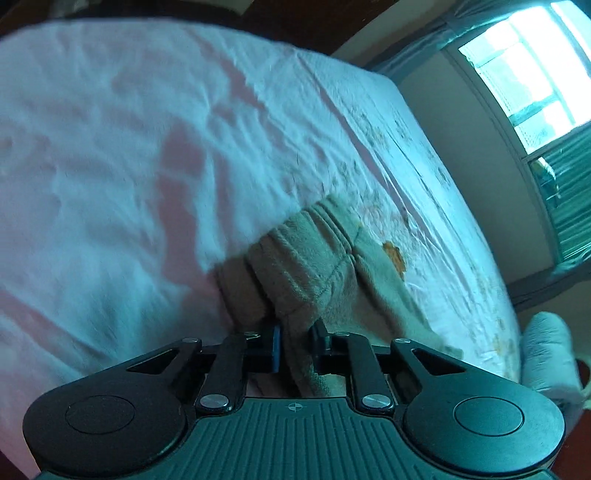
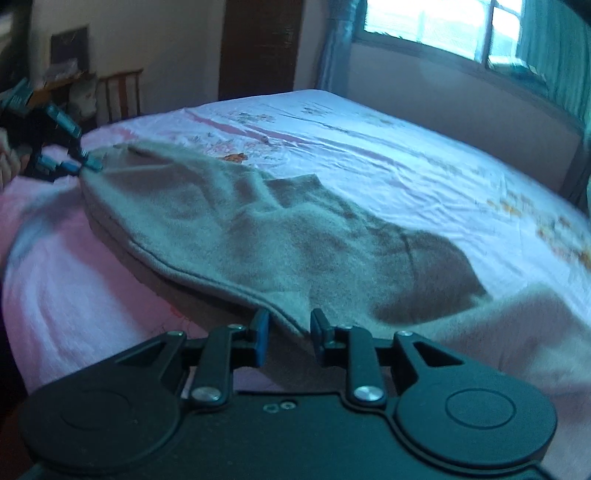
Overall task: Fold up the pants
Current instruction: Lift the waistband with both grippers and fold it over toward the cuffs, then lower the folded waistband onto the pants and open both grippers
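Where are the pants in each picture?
Left wrist view: the pants sit low in the middle, their ribbed end pinched in the left gripper.
Right wrist view: they stretch across the middle, from the left gripper at far left to the right gripper.
Shared landmark: the window beyond the bed.

Dim room, cold blue-teal cast. Daylight from window [image 1: 532,70], blown out upper right in both views. Motion blur smears bedsheet [image 1: 110,147] at left; fisheye bends frame edges.
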A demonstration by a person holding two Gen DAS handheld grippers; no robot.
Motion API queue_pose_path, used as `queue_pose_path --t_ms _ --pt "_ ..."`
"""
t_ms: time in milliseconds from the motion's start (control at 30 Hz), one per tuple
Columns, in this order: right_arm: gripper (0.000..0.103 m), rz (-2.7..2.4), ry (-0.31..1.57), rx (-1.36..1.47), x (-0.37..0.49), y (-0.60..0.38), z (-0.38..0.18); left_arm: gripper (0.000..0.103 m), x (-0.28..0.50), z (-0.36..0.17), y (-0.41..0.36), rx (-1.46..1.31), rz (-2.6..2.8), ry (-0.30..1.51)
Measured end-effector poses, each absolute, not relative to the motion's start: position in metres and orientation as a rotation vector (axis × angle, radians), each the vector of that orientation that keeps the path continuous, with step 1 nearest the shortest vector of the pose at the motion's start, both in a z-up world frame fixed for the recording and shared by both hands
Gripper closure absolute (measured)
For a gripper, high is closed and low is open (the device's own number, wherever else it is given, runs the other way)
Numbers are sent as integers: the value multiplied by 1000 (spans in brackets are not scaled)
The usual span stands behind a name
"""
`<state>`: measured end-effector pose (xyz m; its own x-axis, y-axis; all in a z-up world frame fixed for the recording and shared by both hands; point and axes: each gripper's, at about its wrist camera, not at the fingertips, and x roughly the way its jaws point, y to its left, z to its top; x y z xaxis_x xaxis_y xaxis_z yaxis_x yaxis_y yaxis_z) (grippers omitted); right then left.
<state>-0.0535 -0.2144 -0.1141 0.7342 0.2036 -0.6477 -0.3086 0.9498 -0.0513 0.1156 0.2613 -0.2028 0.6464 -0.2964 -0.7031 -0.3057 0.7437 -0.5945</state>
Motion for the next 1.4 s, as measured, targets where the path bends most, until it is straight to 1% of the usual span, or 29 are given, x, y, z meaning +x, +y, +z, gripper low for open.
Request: queue_pose_path --t_ms 100,167,267,333,367,400,467,533,567,600,700,833,967,1033,1100,1167,1200,1333,1367,1400 --pt "88 274 686 -110 -56 -220 -108 87 117 -210 262 -775 13 902" --pt "88 270 680 -115 -57 -221 -107 87 118 -215 271 -706 3 905" --pt "88 274 691 -94 -55 -223 -109 87 119 -227 275 -739 12 917" --pt "88 285 701 -72 -54 -224 -110 85 116 -224 274 -709 -8 912" --pt "88 291 705 -53 -53 -225 -109 78 119 -222 272 -684 -12 919" --pt "87 301 712 -28 -52 -226 -109 66 119 -218 270 -664 -9 934" --pt "87 311 724 16 -50 -229 -110 57 113 -206 267 -657 -18 926" --pt "87 308 734 30 -48 -229 -110 53 105 -191 261 -637 -56 892" --pt "86 304 733 36 -48 -229 -110 49 100 -183 256 -619 -71 877" --pt "86 301 732 46 -48 -230 -110 47 97 -177 250 -608 -93 870" --pt "84 295 735 64 -48 -232 -110 47 93 -171 223 -614 -202 894" --pt "84 292 755 117 -47 -237 -111 47 94 -187 190 -703 -240 991" --pt "84 278 749 145 -53 -243 -107 47 75 -197 201 -821 -116 1018" --pt "82 272 741 135 -56 -246 -106 47 65 -199 206 -847 -79 1034" --pt "81 270 751 144 -57 -249 -109 47 61 -198 209 -835 -52 1023" --pt "81 265 751 156 -57 -250 -111 48 63 -200 213 -831 -40 987" --pt "81 263 751 160 -57 -250 -112 52 67 -199 212 -829 -47 975" --pt "81 254 747 180 -57 -251 -112 75 78 -200 203 -789 -58 976" --pt "81 253 743 186 -58 -251 -111 86 81 -202 201 -779 -63 969" --pt "81 247 740 190 -58 -252 -110 88 82 -201 199 -767 -65 963"
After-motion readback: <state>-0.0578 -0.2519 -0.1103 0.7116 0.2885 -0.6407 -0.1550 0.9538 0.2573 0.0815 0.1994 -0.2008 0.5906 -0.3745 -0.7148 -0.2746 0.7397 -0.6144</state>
